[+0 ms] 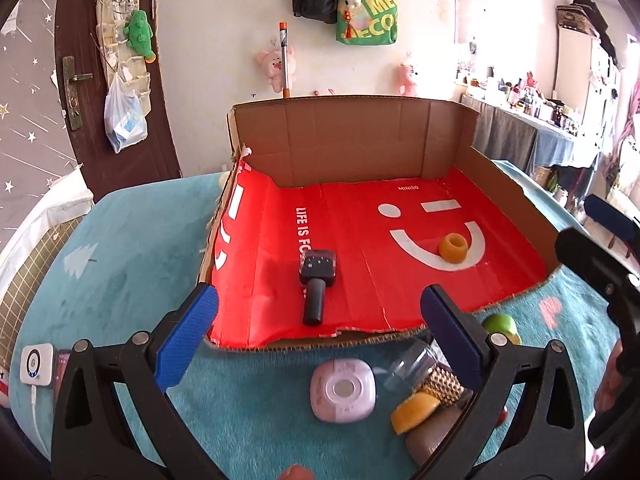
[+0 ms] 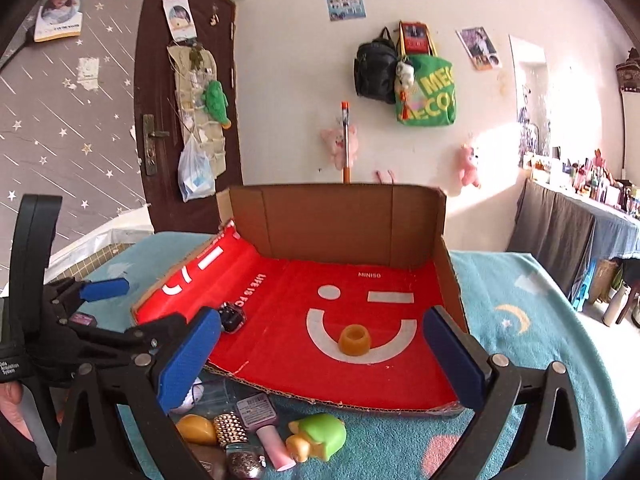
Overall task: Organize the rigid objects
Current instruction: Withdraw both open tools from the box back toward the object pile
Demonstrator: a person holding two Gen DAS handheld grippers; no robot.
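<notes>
A red-lined cardboard tray (image 1: 360, 148) (image 2: 340, 220) lies on the teal blanket. In it lie a black toy microphone (image 1: 317, 285) (image 2: 232, 317) and an orange cup-shaped piece (image 1: 453, 247) (image 2: 354, 340). In front of the tray sits a pile: a pink-white round device (image 1: 343, 391), a clear jar (image 1: 408, 362), a gold studded object (image 1: 440, 386) (image 2: 229, 429), an orange-yellow piece (image 1: 414, 412) (image 2: 196, 429), a green toy (image 1: 500, 326) (image 2: 320, 436) and a pink tube (image 2: 274, 448). My left gripper (image 1: 320, 340) is open and empty above the pile. My right gripper (image 2: 320, 360) is open and empty over the tray's front edge.
A white power bank (image 1: 37, 364) with a cable lies at the left of the blanket. The tray's tall back wall (image 2: 340, 220) stands upright. A brown door (image 2: 184, 92), hanging bags (image 2: 424, 92) and a cluttered side table (image 2: 580, 216) lie beyond.
</notes>
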